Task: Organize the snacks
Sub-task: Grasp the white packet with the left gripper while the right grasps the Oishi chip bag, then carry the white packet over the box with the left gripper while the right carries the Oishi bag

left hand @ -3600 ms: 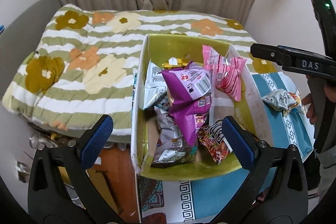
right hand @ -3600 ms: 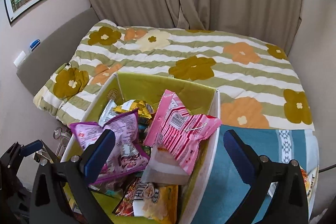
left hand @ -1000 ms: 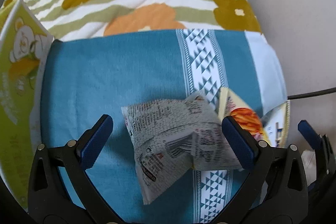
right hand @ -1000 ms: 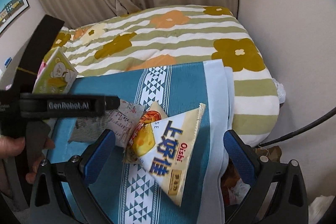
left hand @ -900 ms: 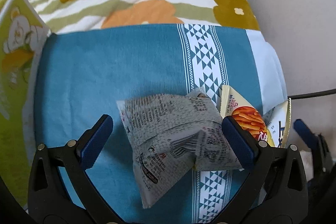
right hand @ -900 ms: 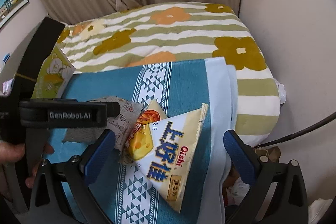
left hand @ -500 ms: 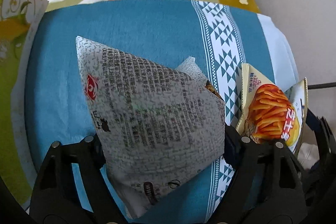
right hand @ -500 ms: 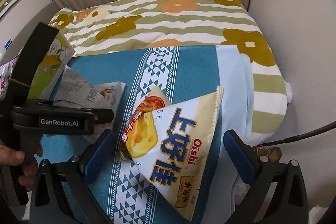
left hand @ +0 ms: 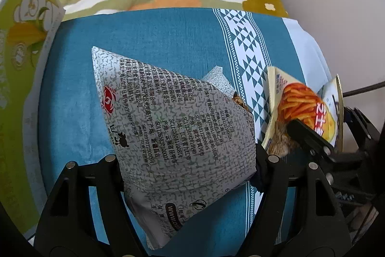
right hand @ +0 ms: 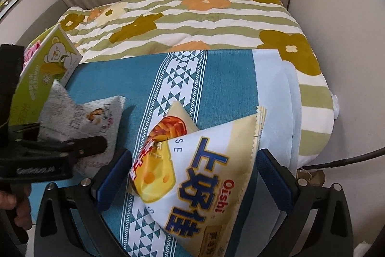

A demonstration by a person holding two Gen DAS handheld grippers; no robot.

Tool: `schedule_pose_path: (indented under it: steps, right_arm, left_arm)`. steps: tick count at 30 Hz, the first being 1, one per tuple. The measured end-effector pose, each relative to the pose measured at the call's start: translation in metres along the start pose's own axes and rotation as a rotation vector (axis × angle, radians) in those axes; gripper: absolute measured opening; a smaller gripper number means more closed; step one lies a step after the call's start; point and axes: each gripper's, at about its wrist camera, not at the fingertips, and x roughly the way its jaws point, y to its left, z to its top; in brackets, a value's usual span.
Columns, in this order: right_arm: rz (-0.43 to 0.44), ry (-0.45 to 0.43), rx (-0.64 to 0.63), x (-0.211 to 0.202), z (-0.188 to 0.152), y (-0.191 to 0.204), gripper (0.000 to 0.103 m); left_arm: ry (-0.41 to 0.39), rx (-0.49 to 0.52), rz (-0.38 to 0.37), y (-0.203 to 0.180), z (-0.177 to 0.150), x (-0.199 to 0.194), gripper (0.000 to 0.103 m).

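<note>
Low in the left wrist frame, the left gripper (left hand: 186, 166) is closing on the grey snack bag (left hand: 168, 127), its long axis running upper-left to lower-right; only the right wrist view shows the right gripper (right hand: 192, 175), its jaws closing but still apart around the Oishi bag (right hand: 204, 175).

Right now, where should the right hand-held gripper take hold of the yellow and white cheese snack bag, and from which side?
Grip the yellow and white cheese snack bag across its puffed middle, coming down from above. It lies flat on the blue cloth, already between the right hand-held gripper fingers, whose jaws are closing without touching it yet. The crimped top edge is probably too thin to hold well.

right claw (right hand: 192, 175): black frame | blue pads | silver screws | left claw (left hand: 186, 160): black, white lettering
</note>
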Motion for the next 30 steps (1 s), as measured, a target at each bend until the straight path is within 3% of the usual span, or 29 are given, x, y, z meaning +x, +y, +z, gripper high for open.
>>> schedule_pose_path:
  steps: [6,12,22,30]
  right_arm:
    - [0.013,0.010,0.003,0.005,-0.003,0.002,0.078]
    - [0.002,0.002,-0.001,-0.002,-0.005,0.003,0.072]
    - [-0.028,-0.079,-0.044,-0.050,-0.001,0.015,0.070]
    - [0.023,-0.167,-0.089,-0.102,0.019,0.045,0.070]
  left_arm:
    - [0.001,0.006,0.005,0.000,-0.009,-0.001,0.069]
    - [-0.023,0.015,0.001,-0.003,-0.013,-0.011,0.069]
    - [-0.121,0.018,-0.015,-0.007,-0.024,-0.068,0.069]
    - [-0.240,-0.023,0.001,0.017,-0.031,-0.147,0.069]
